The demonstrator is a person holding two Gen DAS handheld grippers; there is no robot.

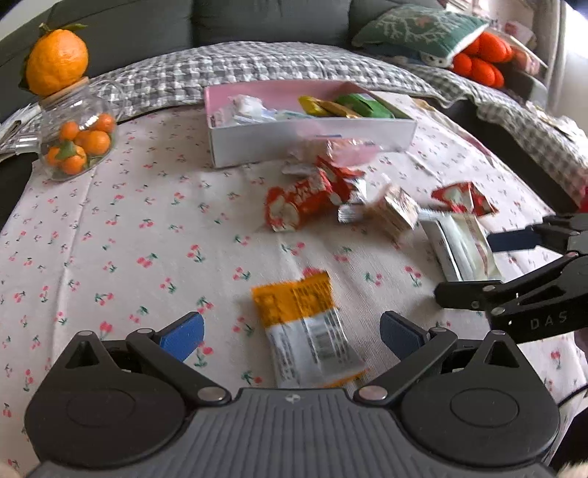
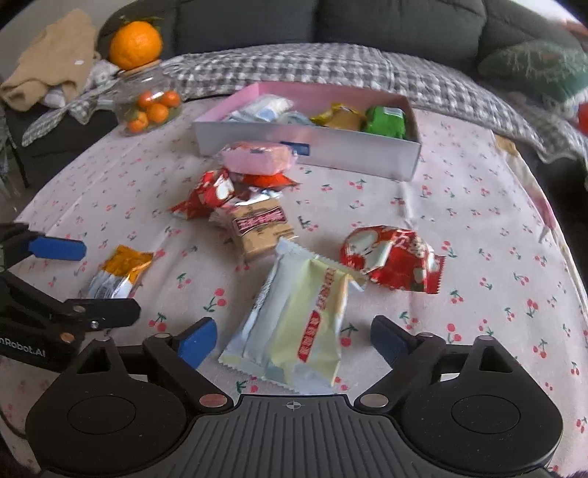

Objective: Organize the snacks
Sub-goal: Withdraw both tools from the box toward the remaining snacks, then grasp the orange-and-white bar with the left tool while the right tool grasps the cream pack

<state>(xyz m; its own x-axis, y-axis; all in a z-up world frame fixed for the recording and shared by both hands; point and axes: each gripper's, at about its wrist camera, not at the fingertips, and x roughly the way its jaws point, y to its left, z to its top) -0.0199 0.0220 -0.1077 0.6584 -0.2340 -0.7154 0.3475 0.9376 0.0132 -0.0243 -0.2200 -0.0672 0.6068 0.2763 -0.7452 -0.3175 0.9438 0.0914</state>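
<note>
My left gripper (image 1: 292,336) is open, its jaws on either side of an orange and silver snack packet (image 1: 307,327) lying on the cherry-print cloth; the packet also shows in the right wrist view (image 2: 117,274). My right gripper (image 2: 292,340) is open around a pale yellow and white packet (image 2: 294,323). Beyond lie a red packet (image 2: 391,259), a beige biscuit pack (image 2: 262,229), more red packets (image 2: 211,193) and a pink packet (image 2: 257,156). A pink-lined white box (image 2: 323,147) at the back holds green, yellow and white snacks.
A glass jar of small oranges (image 1: 77,136) with a large orange (image 1: 57,60) on its lid stands at the back left. A checked blanket (image 1: 257,62) and a dark sofa lie behind the table. Cushions (image 1: 422,25) sit at the back right.
</note>
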